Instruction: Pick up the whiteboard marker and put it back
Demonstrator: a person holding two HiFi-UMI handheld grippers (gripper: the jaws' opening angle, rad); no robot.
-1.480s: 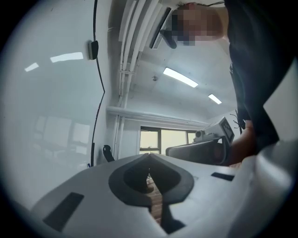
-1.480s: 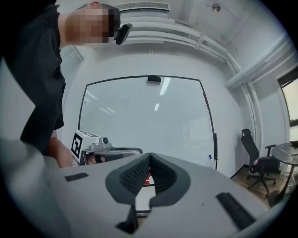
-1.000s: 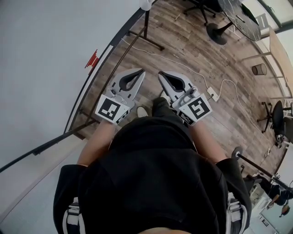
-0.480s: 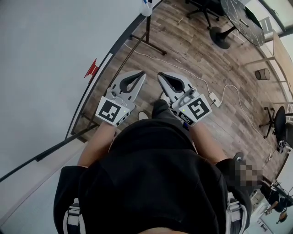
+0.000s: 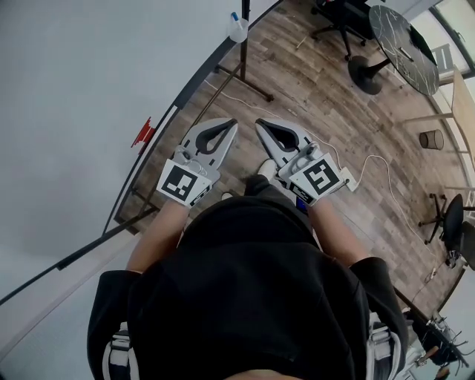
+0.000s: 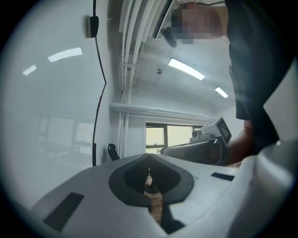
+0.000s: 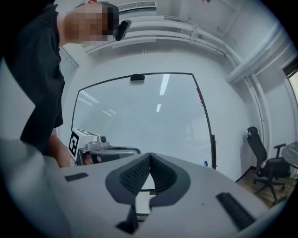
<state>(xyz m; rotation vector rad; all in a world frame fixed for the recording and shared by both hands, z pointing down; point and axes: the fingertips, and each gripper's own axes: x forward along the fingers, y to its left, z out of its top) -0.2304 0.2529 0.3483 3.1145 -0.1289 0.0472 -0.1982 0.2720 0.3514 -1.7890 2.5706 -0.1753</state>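
Observation:
In the head view both grippers are held level, side by side in front of my body, above the wood floor. My left gripper (image 5: 231, 123) is shut with nothing in it; so is my right gripper (image 5: 260, 123). A large whiteboard (image 5: 89, 89) on a black stand runs along the left. A small red object (image 5: 141, 134) sits at its lower edge, left of the left gripper. A whitish container with a blue top (image 5: 237, 29) stands at the board's far end. In the right gripper view a small blue item (image 7: 205, 163) shows near the board's (image 7: 139, 116) lower corner. I cannot pick out a marker for certain.
The stand's black legs (image 5: 245, 74) reach onto the floor ahead. A white cable and power strip (image 5: 345, 177) lie right of the right gripper. Office chairs (image 5: 338, 15), a round dark table (image 5: 404, 48) and a small bin (image 5: 429, 139) stand at the far right.
The floor and whiteboard have slid toward me in the head view: the red object is nearer and the blue-topped container has come into view. Both grippers keep their shut pose.

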